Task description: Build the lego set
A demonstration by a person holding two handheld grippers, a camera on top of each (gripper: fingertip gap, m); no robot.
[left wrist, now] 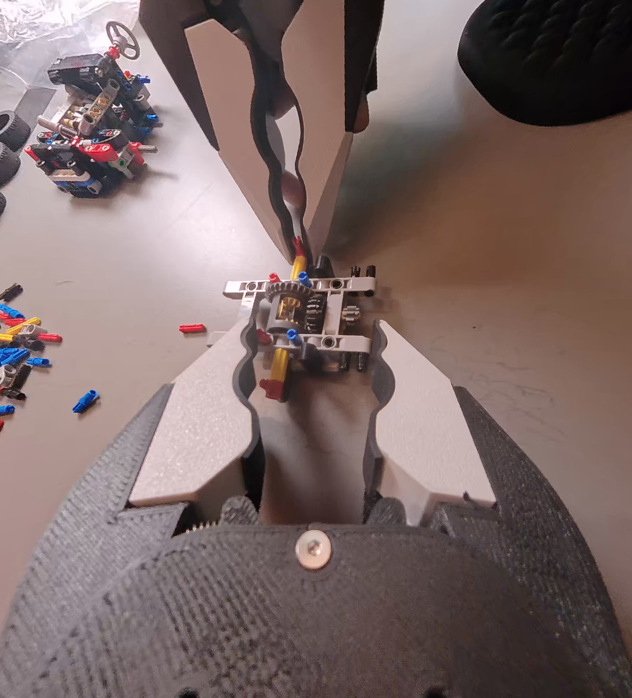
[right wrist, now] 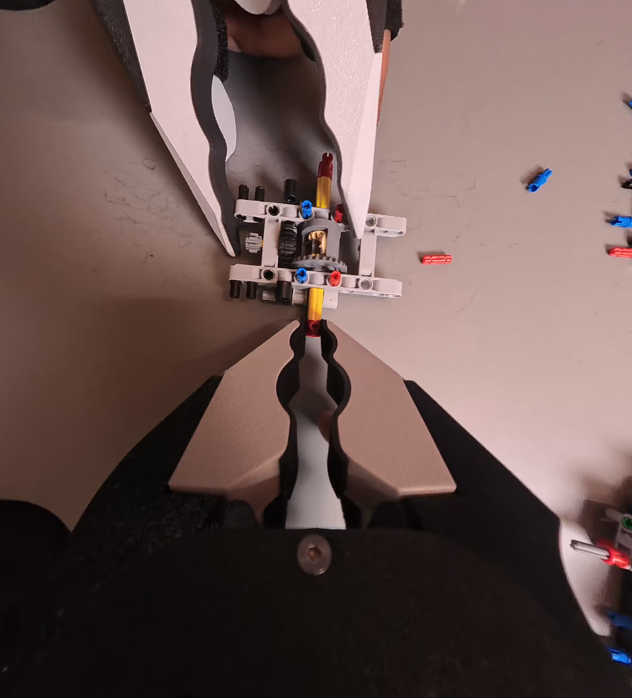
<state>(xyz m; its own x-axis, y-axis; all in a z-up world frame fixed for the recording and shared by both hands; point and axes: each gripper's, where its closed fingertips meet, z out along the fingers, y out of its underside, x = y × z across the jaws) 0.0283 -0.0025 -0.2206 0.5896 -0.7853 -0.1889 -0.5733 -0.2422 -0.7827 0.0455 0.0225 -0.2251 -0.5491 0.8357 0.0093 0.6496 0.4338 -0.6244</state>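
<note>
- Right gripper [right wrist: 311,328]: white fingers pinched on the red tip of the yellow axle [right wrist: 314,302].
- Left gripper [left wrist: 312,332]: fingers spread, straddling the grey gear-frame assembly [left wrist: 299,315] on the beige table [left wrist: 496,302].
- Loose pin pile [left wrist: 1,359] at the left.

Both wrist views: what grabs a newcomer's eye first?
The grey gear assembly at centre on the tan table, with two claws meeting over it from opposite sides. The right claw is pinched on the red tip of a yellow axle sticking out of the frame; the left claw straddles the frame, open. Loose coloured pins and a half-built car chassis lie off to one side.
</note>
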